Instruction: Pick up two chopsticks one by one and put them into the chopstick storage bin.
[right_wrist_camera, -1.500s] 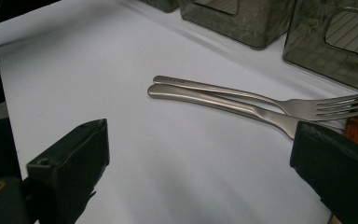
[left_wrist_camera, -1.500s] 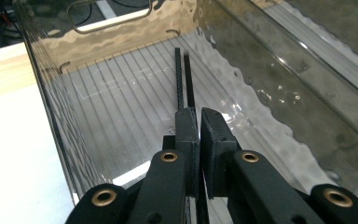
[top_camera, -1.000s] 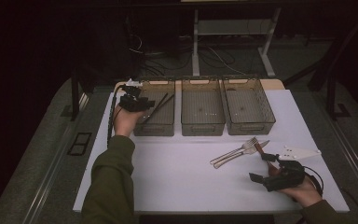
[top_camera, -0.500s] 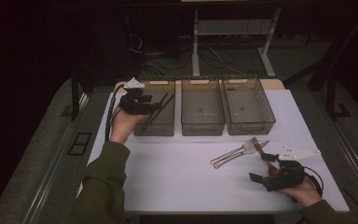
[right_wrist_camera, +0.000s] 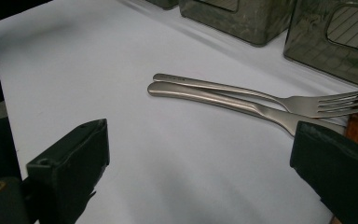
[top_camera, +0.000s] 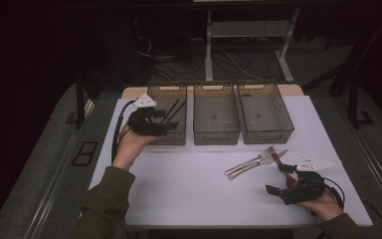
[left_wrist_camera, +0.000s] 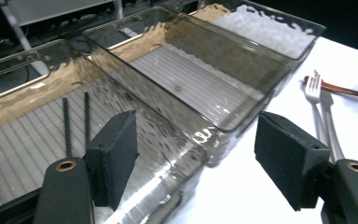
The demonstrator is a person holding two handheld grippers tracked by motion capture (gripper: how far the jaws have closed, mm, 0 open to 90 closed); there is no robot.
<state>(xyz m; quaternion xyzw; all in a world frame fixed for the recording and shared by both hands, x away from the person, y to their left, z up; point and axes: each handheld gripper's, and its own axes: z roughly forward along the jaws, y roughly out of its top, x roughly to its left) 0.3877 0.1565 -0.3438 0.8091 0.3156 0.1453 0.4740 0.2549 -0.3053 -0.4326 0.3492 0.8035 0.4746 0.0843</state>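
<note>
We see the white counter (top_camera: 194, 184), then three bins (top_camera: 216, 119) ahead of our left gripper (left_wrist_camera: 193, 163), jaws wide and empty. A fork (right_wrist_camera: 261, 99) and knife (right_wrist_camera: 223, 101) lie between our right gripper's (right_wrist_camera: 200, 163) wide jaws.

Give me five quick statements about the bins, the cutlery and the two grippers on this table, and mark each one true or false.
1. Three bins stand side by side at the far edge of the table. True.
2. The middle bin holds the fork. False: the fork lies on the table beside the knife, in front of the bins.
3. The left bin has a pair of black chopsticks in it. True.
4. The right gripper is clamped on the knife. False: its jaws stand open, apart from the cutlery.
5. The left gripper is open over the left bin. True.
</note>
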